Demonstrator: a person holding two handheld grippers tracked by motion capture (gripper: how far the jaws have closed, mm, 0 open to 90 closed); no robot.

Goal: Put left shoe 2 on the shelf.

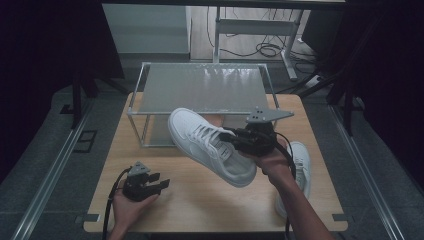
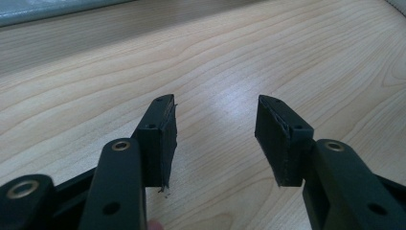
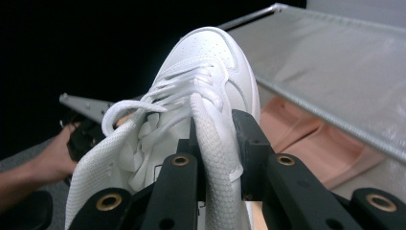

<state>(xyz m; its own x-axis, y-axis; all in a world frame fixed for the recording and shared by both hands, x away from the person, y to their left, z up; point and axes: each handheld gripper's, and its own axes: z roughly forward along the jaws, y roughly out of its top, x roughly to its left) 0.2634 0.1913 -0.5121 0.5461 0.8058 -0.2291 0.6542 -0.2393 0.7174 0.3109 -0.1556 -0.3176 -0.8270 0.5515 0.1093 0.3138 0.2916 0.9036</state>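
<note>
A light wooden table (image 1: pixel 200 200) with a pale grain fills the middle of the high view, its bare top lit from above. At its far edge stands a low shelf rack (image 1: pixel 202 87) with a silvery metal frame and a grey, slightly glossy top sheet that catches the light; in the right gripper view a pink, salmon-coloured thing (image 3: pixel 306 139) lies on the level under that sheet. The floor around the table is grey, with metal rails running along both sides, and dark curtains close in the room left and right. Behind the rack a desk frame (image 1: pixel 255 30) stands on a lighter floor with black cables (image 1: pixel 267 50) looped beside its leg.

The right gripper (image 1: pixel 237 140) holds a white sneaker (image 1: pixel 210 147) in the air above the table, just in front of the rack, toe pointing toward the far left; its jaws are clamped on the knitted collar of the shoe, as the right gripper view shows close up. A second white sneaker (image 1: pixel 300 170) lies on the table near the right edge, partly behind the person's right forearm.

The left gripper (image 1: pixel 162 184) rests low at the near left of the table, its jaws apart with only bare wood between them
</note>
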